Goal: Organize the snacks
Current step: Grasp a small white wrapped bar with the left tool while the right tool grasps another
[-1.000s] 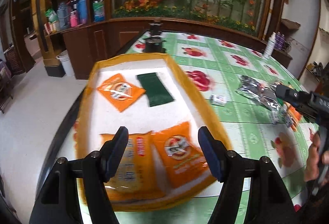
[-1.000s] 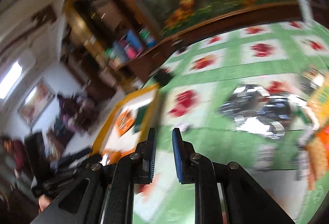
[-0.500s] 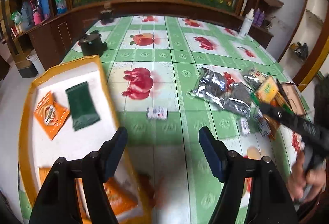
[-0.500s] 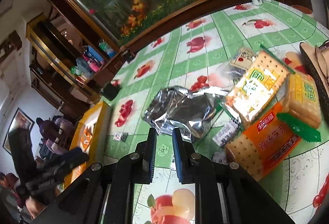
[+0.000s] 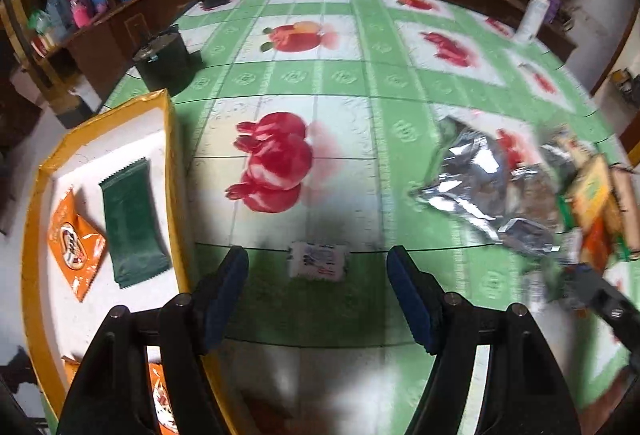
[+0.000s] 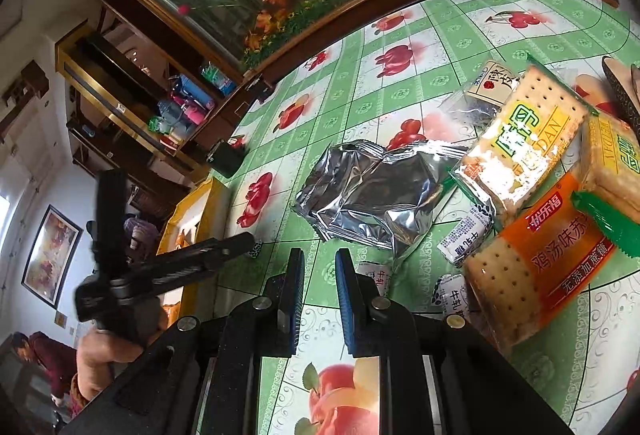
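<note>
Partly hidden behind the left gripper (image 5: 317, 297), the yellow tray (image 5: 170, 155) runs off the lower left edge of the left wrist view; inside it lie an orange packet (image 5: 76, 245) and a dark green packet (image 5: 132, 223), apart from each other, and another orange packet low down is mostly covered. Its fingers stand wide apart and hold nothing; a small white candy (image 5: 318, 261) lies on the surface (image 5: 348, 83) just beyond and between them. To the right, a silver bag (image 5: 480, 179) and the snack pile are motion-blurred. Only the right wrist view shows that pile sharply: silver bag (image 6: 368, 195), cracker packs (image 6: 520, 143), an orange cracker pack (image 6: 536, 267). The right gripper (image 6: 319, 265) has fingers nearly together, a narrow gap, empty.
</note>
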Demonstrator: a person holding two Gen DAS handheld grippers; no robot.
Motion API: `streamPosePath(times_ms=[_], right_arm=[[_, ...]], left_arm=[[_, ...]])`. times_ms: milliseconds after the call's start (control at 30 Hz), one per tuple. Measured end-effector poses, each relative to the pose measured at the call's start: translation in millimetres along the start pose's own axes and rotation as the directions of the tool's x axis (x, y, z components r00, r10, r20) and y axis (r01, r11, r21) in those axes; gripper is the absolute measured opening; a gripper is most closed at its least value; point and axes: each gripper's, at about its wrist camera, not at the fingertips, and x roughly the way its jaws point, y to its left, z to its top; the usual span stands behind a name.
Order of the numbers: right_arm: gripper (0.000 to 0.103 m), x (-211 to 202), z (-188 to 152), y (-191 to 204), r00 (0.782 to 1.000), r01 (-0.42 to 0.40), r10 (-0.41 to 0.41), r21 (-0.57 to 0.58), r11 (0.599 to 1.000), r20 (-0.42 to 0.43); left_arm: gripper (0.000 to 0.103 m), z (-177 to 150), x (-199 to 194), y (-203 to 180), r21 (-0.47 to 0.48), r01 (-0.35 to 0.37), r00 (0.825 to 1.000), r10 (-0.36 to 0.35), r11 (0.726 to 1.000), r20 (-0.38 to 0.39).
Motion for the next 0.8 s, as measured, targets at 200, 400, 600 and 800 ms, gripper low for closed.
streamPosePath(times_ms=[200, 400, 600, 800], right_arm=[[0.018, -1, 0, 1, 0.999, 0.036, -0.036, -0.007, 0.999, 0.0], [0.018, 4, -3, 1, 0.996, 0.082, -0.082, -0.016, 0.997, -0.029], [0.018, 16, -11, 10, 0.986, 0.142, -0.148, -0.087, 0.986, -0.07], [0.017, 23, -14, 15, 0.97, 0.225, -0.236, -0.154, 0.962, -0.058]], left_arm=[[0.031, -8, 6, -14, 0.05, -0.012, 1.0, 0.013, 0.999, -0.017], [0.031, -35, -7, -31, 0.036, 0.054, 0.998, -0.055, 0.998, 0.028], [0.031, -55, -10, -41, 0.053, 0.028, 0.99, -0.035, 0.998, 0.14], [0.031, -57, -9, -42, 0.088, 0.05, 0.979, -0.066, 0.995, 0.195]])
